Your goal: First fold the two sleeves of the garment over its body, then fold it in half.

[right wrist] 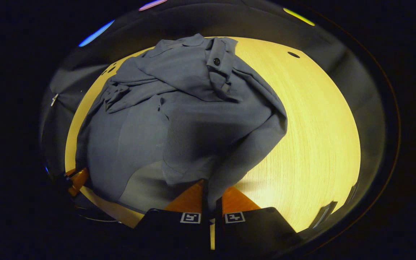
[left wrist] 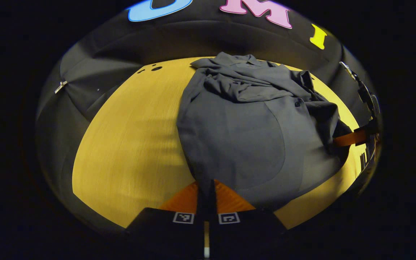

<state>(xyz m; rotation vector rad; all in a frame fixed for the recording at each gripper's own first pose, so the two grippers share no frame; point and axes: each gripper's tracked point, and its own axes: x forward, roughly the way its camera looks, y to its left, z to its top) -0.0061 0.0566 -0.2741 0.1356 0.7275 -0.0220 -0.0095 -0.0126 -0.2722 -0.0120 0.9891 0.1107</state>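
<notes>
The grey garment [left wrist: 244, 137] is seen lying on the yellow wooden table [left wrist: 128, 144], its sleeves already heaped over the body near the collar. In the left gripper view, the left gripper [left wrist: 207, 193] is closed together on the near hem, a thin edge of cloth pinched between its fingers. In the right gripper view, the right gripper [right wrist: 211, 195] is likewise clamped on the hem at the garment's other near corner. The halving fold is judged to be in hand. Both corners would next need carrying forward together, evenly, toward the collar.
</notes>
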